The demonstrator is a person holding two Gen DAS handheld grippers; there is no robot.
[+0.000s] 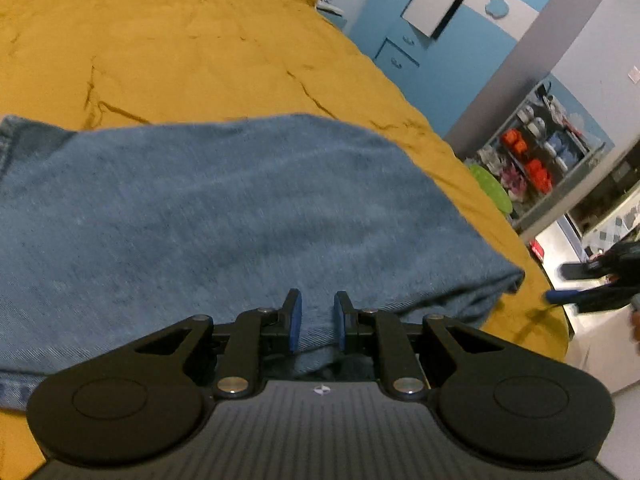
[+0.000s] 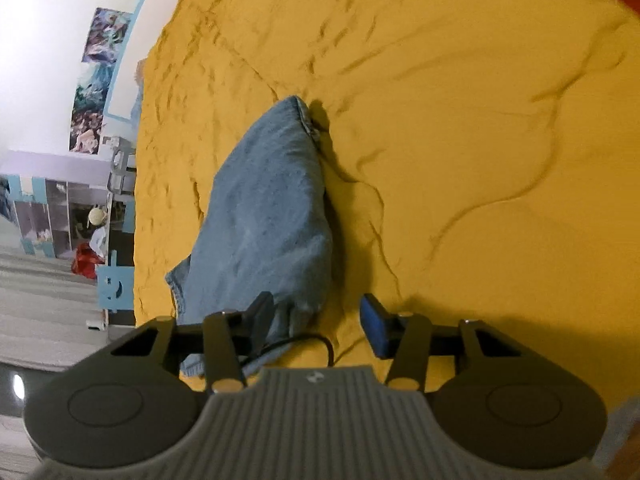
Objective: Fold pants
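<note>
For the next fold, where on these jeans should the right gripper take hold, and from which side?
Probably the layered near edge of the jeans, where the stacked denim ends beside the open right gripper. Come in low from the bed's near side along the yellow bedspread, one finger sliding under the layers; the flat middle offers no lip to pinch.

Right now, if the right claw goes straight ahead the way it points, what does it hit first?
Most likely the jeans: the right claw stands open, the denim's near end already between its tips. The yellow bedspread lies just beneath; depth is unclear.
</note>
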